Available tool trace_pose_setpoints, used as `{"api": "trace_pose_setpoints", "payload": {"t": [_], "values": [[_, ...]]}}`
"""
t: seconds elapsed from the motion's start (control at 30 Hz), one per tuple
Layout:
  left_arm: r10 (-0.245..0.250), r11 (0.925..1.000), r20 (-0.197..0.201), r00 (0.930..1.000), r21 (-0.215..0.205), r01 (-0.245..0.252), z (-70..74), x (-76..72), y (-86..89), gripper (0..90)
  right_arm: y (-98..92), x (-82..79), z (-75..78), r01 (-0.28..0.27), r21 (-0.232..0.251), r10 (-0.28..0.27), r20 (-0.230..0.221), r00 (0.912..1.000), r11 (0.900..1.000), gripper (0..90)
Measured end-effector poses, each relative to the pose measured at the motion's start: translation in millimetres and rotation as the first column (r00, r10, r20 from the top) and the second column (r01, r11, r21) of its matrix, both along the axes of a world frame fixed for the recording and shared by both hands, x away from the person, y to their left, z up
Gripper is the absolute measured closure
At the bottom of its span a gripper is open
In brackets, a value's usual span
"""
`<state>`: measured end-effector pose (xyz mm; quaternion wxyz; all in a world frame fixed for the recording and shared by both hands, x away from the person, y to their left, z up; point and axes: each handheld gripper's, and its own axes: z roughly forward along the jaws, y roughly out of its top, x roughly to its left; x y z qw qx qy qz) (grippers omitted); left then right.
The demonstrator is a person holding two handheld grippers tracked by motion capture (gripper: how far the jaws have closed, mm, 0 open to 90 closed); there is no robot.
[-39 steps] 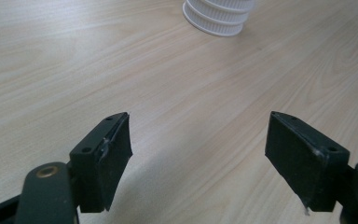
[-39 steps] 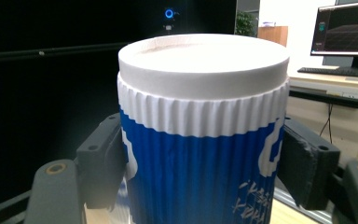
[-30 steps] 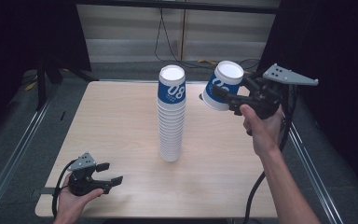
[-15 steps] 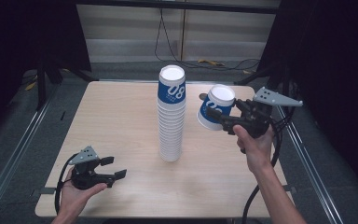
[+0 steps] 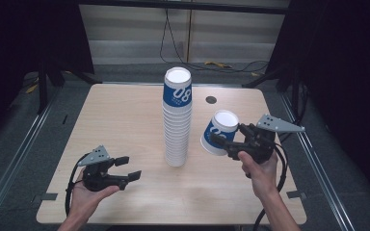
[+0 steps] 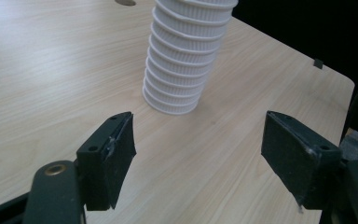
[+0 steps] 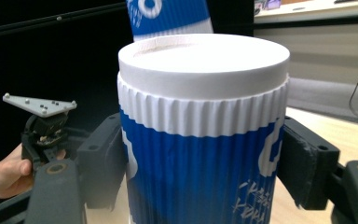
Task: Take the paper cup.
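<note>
Your right claw [image 5: 220, 141] grips the blue paper cup [image 5: 218, 132] beside the cup stack [image 5: 177, 118]; your left claw [image 5: 128, 168] stands open, empty, above the counter [image 5: 125, 115].

left gripper [image 5: 129, 167] fingers apart, right gripper [image 5: 220, 143] fingers clamped

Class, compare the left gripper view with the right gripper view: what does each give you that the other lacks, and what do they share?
Left gripper view: the left gripper with its jaws apart and empty, aimed at the white ribbed foot of the cup stack, which stands on the table.
Right gripper view: the right gripper with its jaws clamped on a blue and white paper cup, and a hand holding the left gripper farther off.
Shared: the cup stack, whose blue top rises behind the held cup, and the pale wooden table.
</note>
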<state>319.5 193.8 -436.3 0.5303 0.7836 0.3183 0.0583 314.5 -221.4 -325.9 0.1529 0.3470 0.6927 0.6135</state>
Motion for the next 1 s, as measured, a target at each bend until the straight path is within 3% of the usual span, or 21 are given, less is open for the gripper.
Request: {"api": "trace_pose_setpoints", "payload": {"t": [0.2, 0.5, 0.9, 1.0], "values": [[-0.021, 0.9989, 0.008, 0.9997, -0.041, 0.022, 1.5, -1.1, -8.9, 24.0, 8.8, -3.6, -21.5, -0.026, 0.012, 0.027, -0.034, 0.9991, 1.000, 25.8], [-0.059, 0.9961, 0.003, 0.9983, -0.067, 0.059, 1.9, -7.2, -21.0, 17.7, 36.3, -9.0, -51.6, -0.095, 0.009, 0.095, -0.085, 0.9919, 0.995, 25.8], [-0.092, 0.9900, 0.017, 0.9956, -0.105, 0.093, 1.3, -16.6, -26.7, 16.1, 57.9, -11.1, -74.2, -0.140, 0.075, 0.148, -0.113, 0.9824, 0.987, 25.8], [-0.105, 0.9886, 0.021, 0.9943, -0.107, 0.107, 1.5, -18.9, -30.2, 16.1, 64.2, -11.8, -78.4, -0.157, 0.073, 0.165, -0.112, 0.9799, 0.985, 25.8]]}}
